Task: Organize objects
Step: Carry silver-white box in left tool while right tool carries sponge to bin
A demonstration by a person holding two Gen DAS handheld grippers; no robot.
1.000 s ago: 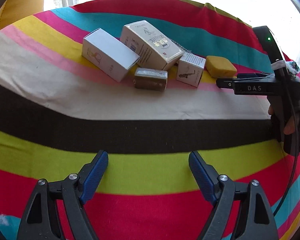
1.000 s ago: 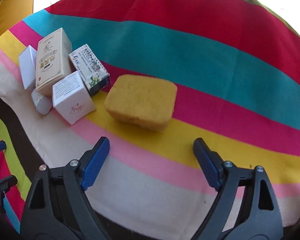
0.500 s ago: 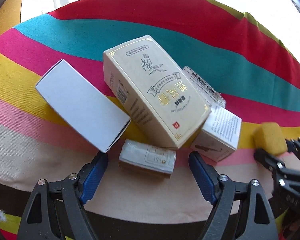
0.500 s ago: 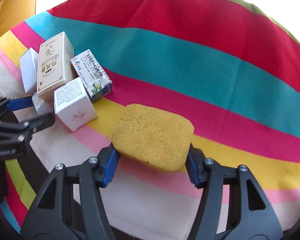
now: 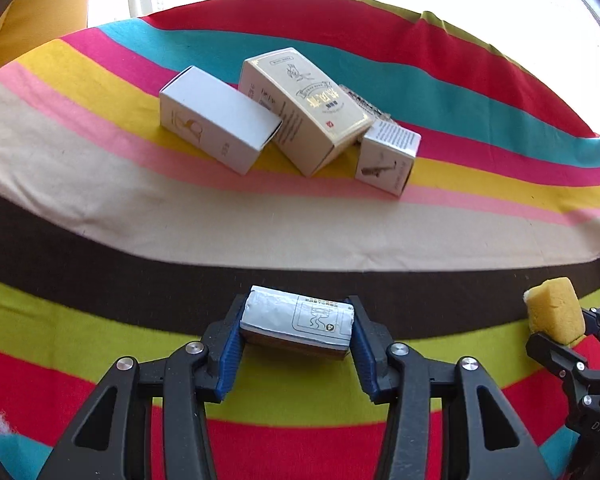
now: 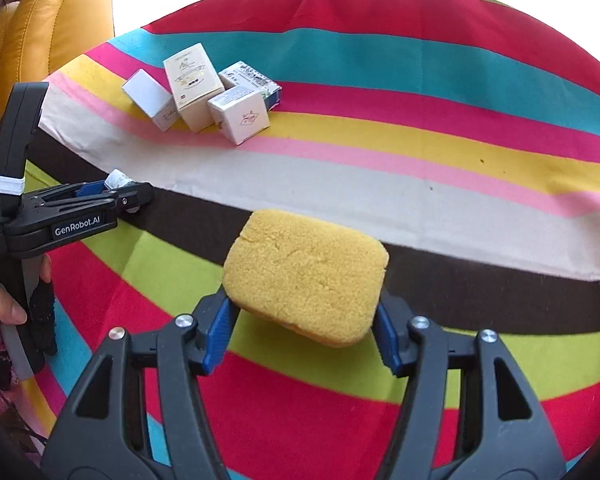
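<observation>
Now — sponge [image 6: 304, 276] and silver packet [image 5: 296, 322], each between clamped jaws.

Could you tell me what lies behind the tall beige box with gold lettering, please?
A patterned printed box lies behind the beige box, touching it. Its near end is covered.
</observation>
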